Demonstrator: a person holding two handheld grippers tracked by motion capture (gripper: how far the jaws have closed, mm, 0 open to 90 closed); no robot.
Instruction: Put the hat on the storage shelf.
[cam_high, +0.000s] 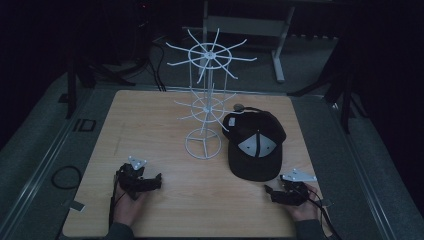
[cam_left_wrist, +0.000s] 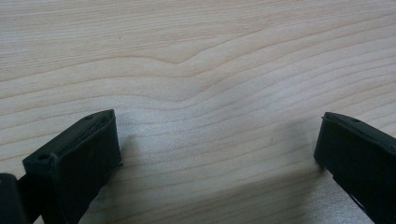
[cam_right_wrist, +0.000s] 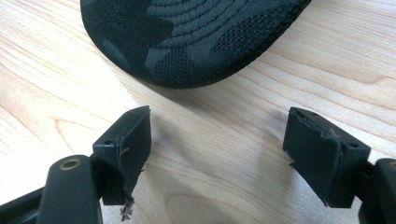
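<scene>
A black cap (cam_high: 255, 145) with a grey front patch lies on the wooden table (cam_high: 150, 125), its brim toward the person. Beside it to the left stands a white wire rack (cam_high: 206, 95) with spoked arms on two tiers. My right gripper (cam_high: 272, 192) rests near the table's front right, just below the brim, open with nothing between its jaws; in the right gripper view the brim's (cam_right_wrist: 196, 42) camouflage weave lies just beyond my right gripper (cam_right_wrist: 217, 135). My left gripper (cam_high: 152, 181) sits at the front left, open over bare wood (cam_left_wrist: 210, 70).
Dark floor and a metal frame surround the table. A black cable loop (cam_high: 66, 176) lies on the floor at the left. Bare wood stretches between the two grippers and across the table's left half.
</scene>
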